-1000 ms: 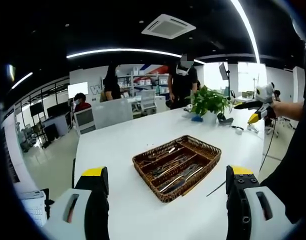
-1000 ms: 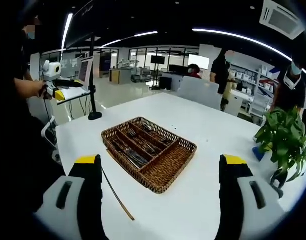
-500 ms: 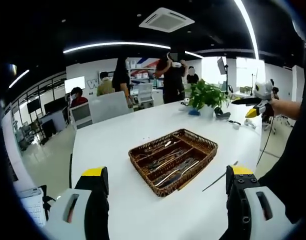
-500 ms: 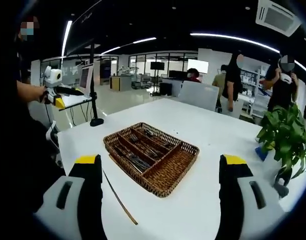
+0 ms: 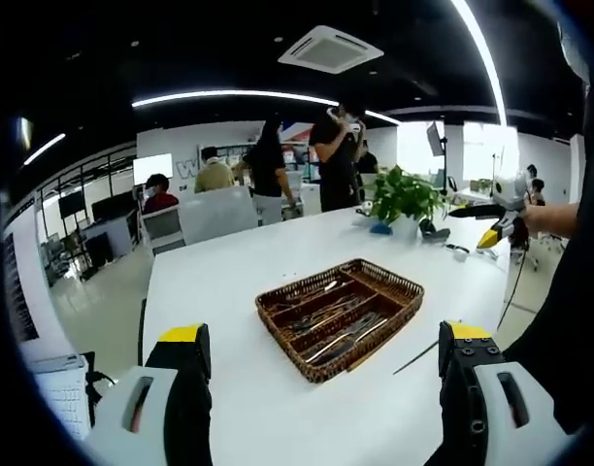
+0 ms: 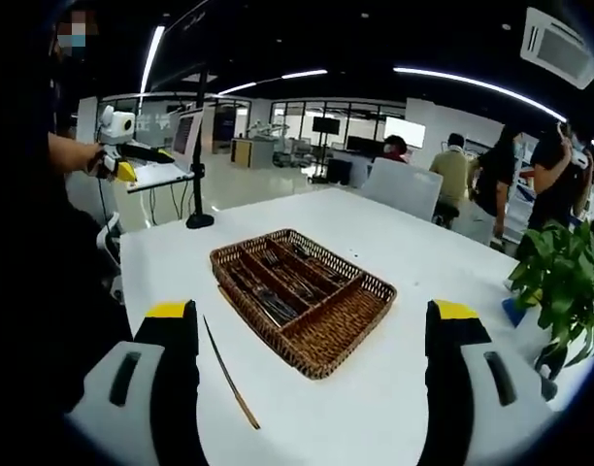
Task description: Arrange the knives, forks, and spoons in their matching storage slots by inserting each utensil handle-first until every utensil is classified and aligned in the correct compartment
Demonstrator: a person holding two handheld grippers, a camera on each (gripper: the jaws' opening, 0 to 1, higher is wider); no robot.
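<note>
Both claws, left and right, hang wide open and empty above the white tabletop, where a wicker tray holds sorted cutlery; one thin stray utensil beside it probably wants a low, level pinch.

Bare white counter surrounds the brown woven wicker tray on all sides. One thin dark stick lies beside it; a green potted plant stands well apart.
</note>
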